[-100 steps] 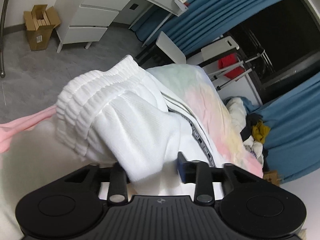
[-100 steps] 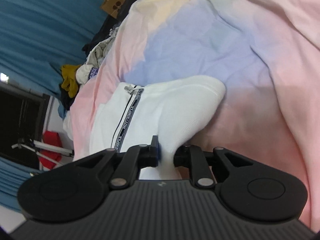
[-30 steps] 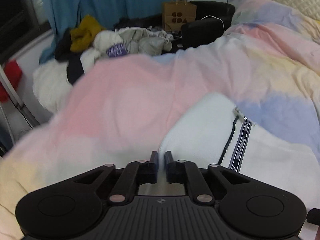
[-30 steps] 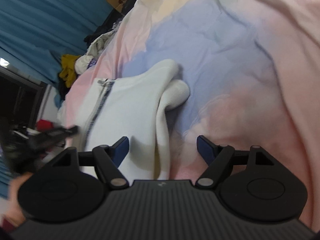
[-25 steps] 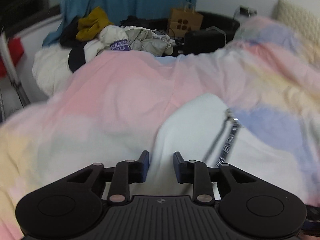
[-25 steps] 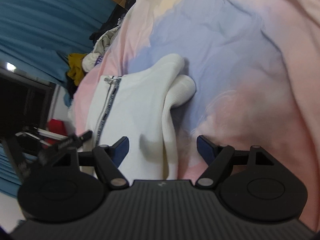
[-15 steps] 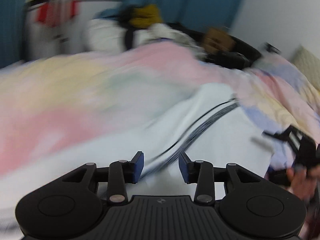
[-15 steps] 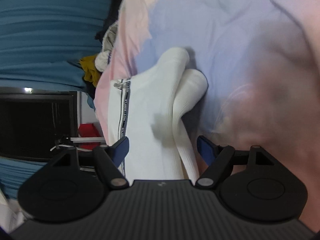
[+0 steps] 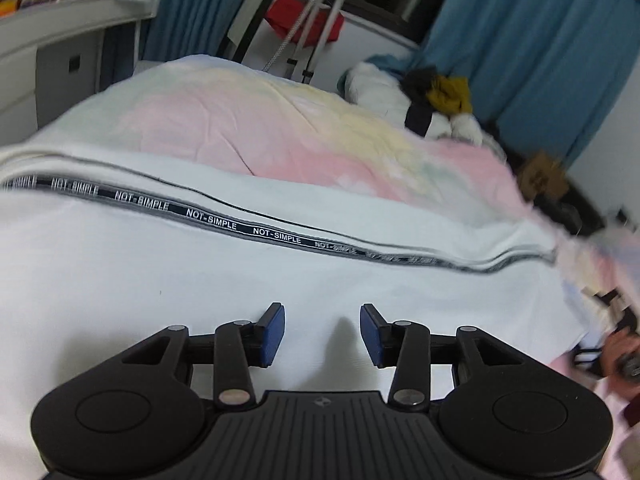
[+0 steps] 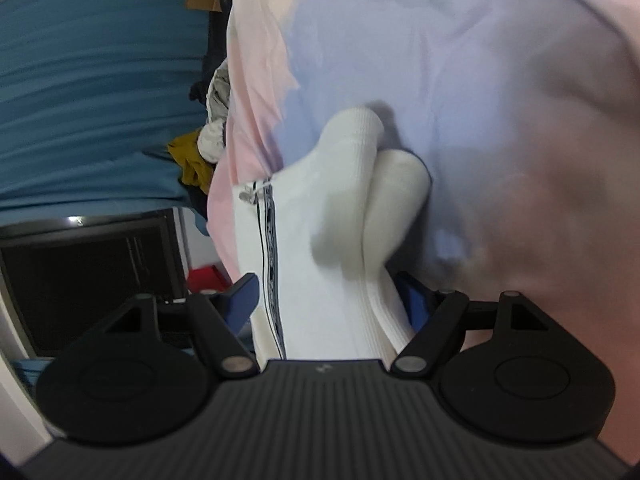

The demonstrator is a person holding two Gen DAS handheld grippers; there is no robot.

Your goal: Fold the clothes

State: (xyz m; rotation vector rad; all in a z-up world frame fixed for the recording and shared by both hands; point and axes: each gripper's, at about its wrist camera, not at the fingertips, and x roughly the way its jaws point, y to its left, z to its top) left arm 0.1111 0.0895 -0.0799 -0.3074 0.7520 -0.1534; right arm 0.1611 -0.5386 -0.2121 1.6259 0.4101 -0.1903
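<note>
Left claw [image 9: 322, 334] released, blue pads wide apart, hovering just above the white jacket [image 9: 200, 280] with nothing between them. Right claw [image 10: 330, 300] also released, pads spread on either side of the jacket's [image 10: 320, 240] folded edge, one pad half hidden behind the ribbed hem; possibly touching the cloth, but too blurred to be sure. White jacket lying flat on the bed's pastel duvet [image 9: 240, 128] (pink, yellow and pale blue patches), black tape reading "NOT-SIMPLE" [image 9: 212, 220] running across it beside the zipper. Ribbed cuff [image 10: 400, 184] tucked against the folded body at the far end. Beyond the bed, pile of clothes [image 9: 436, 92] before the blue curtains [image 9: 540, 40], a red item [image 9: 304, 16] on a metal rack, white desk [image 9: 60, 28] at far left.
</note>
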